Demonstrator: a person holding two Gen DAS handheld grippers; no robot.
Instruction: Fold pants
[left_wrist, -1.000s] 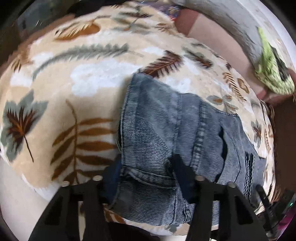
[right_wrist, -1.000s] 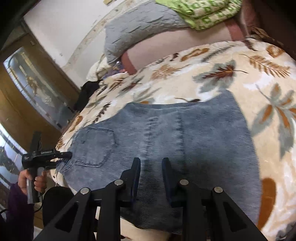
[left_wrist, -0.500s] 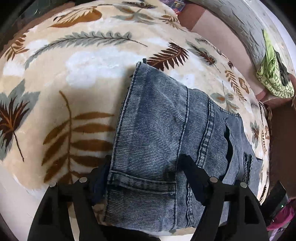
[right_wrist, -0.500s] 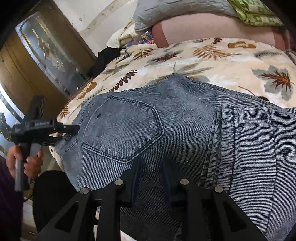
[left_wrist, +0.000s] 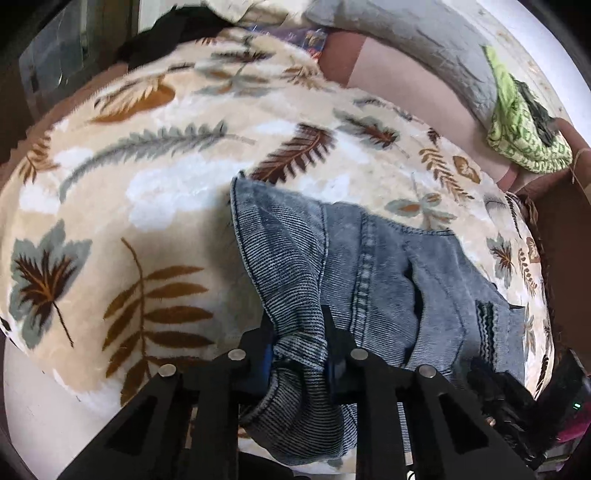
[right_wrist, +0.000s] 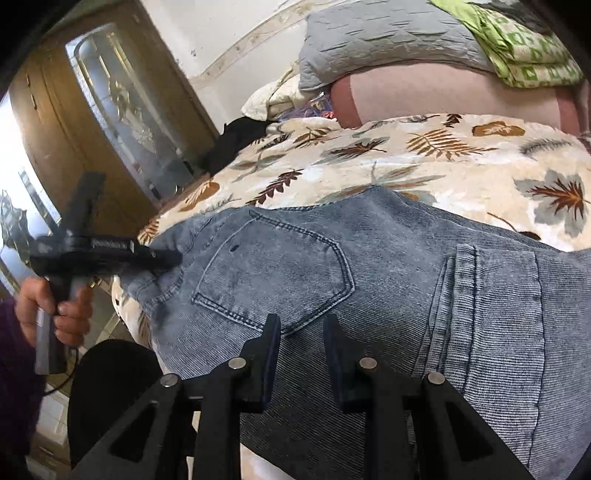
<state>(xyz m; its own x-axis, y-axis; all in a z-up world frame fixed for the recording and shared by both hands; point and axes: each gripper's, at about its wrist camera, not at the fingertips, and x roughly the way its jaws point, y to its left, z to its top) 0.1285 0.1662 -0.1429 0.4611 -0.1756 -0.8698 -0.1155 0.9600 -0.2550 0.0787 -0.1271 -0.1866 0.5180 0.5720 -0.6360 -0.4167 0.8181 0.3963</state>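
Denim pants (left_wrist: 388, 273): folded, on leaf-print blanket (left_wrist: 147, 221) over bed. Left tongs (left_wrist: 298, 354): closing, bunched hem edge pinched between them. Right tongs (right_wrist: 301, 354): nearly pressed together over the back pocket (right_wrist: 273, 273), pinching nothing.

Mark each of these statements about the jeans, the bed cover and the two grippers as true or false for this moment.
1. The left gripper has a bunch of the jeans between its fingers. True; its jaws are closing on the fabric.
2. The jeans hang from a hook on the wall. False; they lie on the leaf-patterned blanket.
3. A back pocket of the jeans faces up. True.
4. The right gripper is stretched wide open. False; its fingers stand close together over the denim.
5. The green cloth lies on top of the jeans. False; it sits far off, on the grey pillow.
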